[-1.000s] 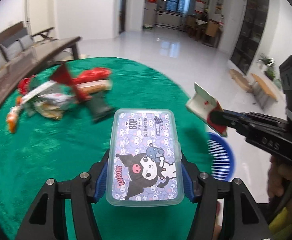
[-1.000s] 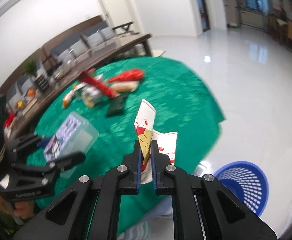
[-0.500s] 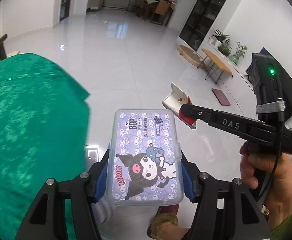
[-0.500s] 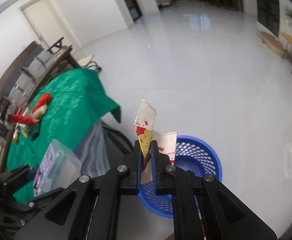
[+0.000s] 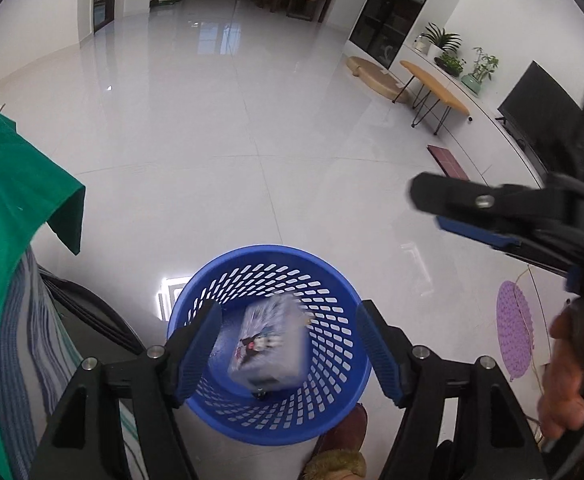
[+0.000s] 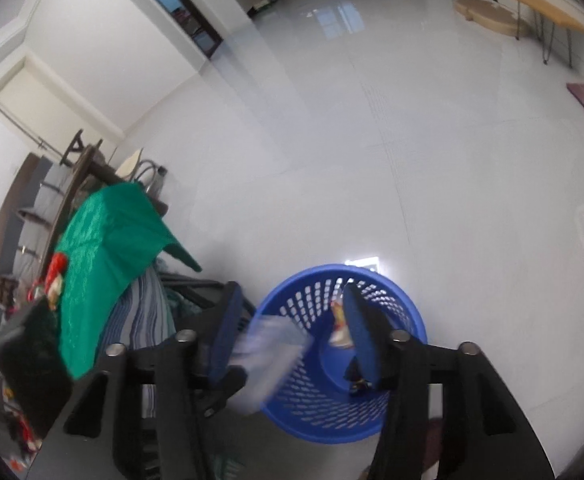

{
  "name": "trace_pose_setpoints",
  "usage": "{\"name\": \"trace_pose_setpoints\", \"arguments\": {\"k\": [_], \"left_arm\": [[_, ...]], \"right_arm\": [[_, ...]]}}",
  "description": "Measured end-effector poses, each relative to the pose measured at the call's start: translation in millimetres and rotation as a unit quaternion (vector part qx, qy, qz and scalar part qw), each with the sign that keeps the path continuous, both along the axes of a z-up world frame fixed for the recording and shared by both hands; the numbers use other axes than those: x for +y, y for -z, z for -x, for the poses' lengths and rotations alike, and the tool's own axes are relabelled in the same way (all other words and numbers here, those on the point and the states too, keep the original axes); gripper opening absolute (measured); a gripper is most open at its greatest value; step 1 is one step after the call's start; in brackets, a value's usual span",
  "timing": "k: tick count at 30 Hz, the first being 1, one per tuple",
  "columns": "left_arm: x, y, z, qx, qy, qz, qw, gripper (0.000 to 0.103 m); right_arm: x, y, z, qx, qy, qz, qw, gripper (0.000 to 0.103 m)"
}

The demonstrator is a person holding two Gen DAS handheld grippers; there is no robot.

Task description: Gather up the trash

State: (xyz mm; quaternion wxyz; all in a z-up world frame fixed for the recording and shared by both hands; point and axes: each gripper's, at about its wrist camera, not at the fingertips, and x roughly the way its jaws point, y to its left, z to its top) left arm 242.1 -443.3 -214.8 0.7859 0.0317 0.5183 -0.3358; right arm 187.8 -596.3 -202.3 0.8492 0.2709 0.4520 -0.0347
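Observation:
A blue perforated waste basket (image 5: pixel 324 280) stands on the white floor; it also shows in the right wrist view (image 6: pixel 408 312). My left gripper (image 5: pixel 289 354) is open above it, and the clear cartoon-printed plastic box (image 5: pixel 267 344) is blurred, falling inside the basket. In the right wrist view the box (image 6: pixel 269 354) is a blur at the basket's left rim. My right gripper (image 6: pixel 292 334) is open over the basket, and the red-and-white paper wrapper (image 6: pixel 339 326) lies inside it. The right gripper also shows open in the left wrist view (image 5: pixel 432 210).
The green-clothed table (image 5: pixel 3 208) hangs at the left, with a striped cloth below it. Trash (image 6: pixel 53 280) remains on the table in the right wrist view. A wooden bench (image 5: pixel 432 86), plants and a TV stand far right. A purple mat (image 5: pixel 514 328) lies on the floor.
Both grippers swung from the table to over the blue basket and opened. The plastic box left the left gripper and the paper wrapper left the right gripper; both dropped into the basket.

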Motion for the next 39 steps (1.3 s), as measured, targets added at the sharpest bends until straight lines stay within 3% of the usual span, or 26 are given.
{"name": "trace_pose_setpoints", "arguments": {"k": [2, 8, 13, 17, 20, 22, 24, 26, 29, 34, 35, 37, 39], "left_arm": [[4.0, -4.5, -0.3, -0.001, -0.011, 0.008, 0.9999, 0.071], [40.6, -51.9, 26.7, -0.035, -0.025, 0.026, 0.9987, 0.071], [109.4, -95.4, 70.5, -0.07, -0.045, 0.028, 0.9961, 0.072], [176.8, -96.7, 96.8, -0.097, -0.077, -0.009, 0.9923, 0.074], [236.3, -83.3, 102.8, -0.108, -0.121, -0.057, 0.9851, 0.074], [284.3, -68.0, 94.8, -0.094, -0.169, -0.088, 0.9772, 0.074], [317.2, -57.2, 87.7, -0.089, -0.203, -0.094, 0.9705, 0.074], [357.2, -49.5, 74.2, -0.092, -0.244, -0.101, 0.9601, 0.074], [397.3, -44.9, 52.3, -0.098, -0.274, -0.093, 0.9523, 0.074], [427.8, -40.8, 13.9, -0.095, -0.284, -0.097, 0.9491, 0.076], [429.4, -38.8, 8.8, -0.097, -0.28, -0.102, 0.9495, 0.08], [434.2, -34.6, -0.1, -0.097, -0.283, -0.107, 0.9483, 0.098], [438.9, -35.8, -2.5, -0.094, -0.292, -0.106, 0.9458, 0.098]], "right_arm": [[-2.0, -9.7, 2.5, -0.007, 0.006, 0.02, 1.0, 0.072], [12.0, -45.6, 9.5, -0.039, 0.02, 0.103, 0.994, 0.097], [56.6, -73.2, 7.9, -0.081, -0.004, 0.175, 0.981, 0.098], [119.5, -85.8, 7.8, -0.116, -0.065, 0.185, 0.974, 0.099], [188.2, -83.5, 7.3, -0.129, -0.14, 0.162, 0.968, 0.099], [239.0, -76.9, 9.0, -0.129, -0.203, 0.135, 0.961, 0.099], [280.7, -68.5, 9.6, -0.124, -0.252, 0.121, 0.952, 0.099], [322.6, -55.9, 10.6, -0.116, -0.295, 0.126, 0.94, 0.099], [364.0, -38.2, 9.9, -0.109, -0.328, 0.153, 0.926, 0.099], [397.5, -21.7, 0.5, -0.114, -0.348, 0.2, 0.909, 0.099], [400.2, -20.3, -1.0, -0.112, -0.348, 0.202, 0.908, 0.099], [403.9, -14.5, -4.7, -0.104, -0.35, 0.204, 0.908, 0.099], [406.7, -8.1, -8.4, -0.093, -0.353, 0.208, 0.908, 0.099]]}}
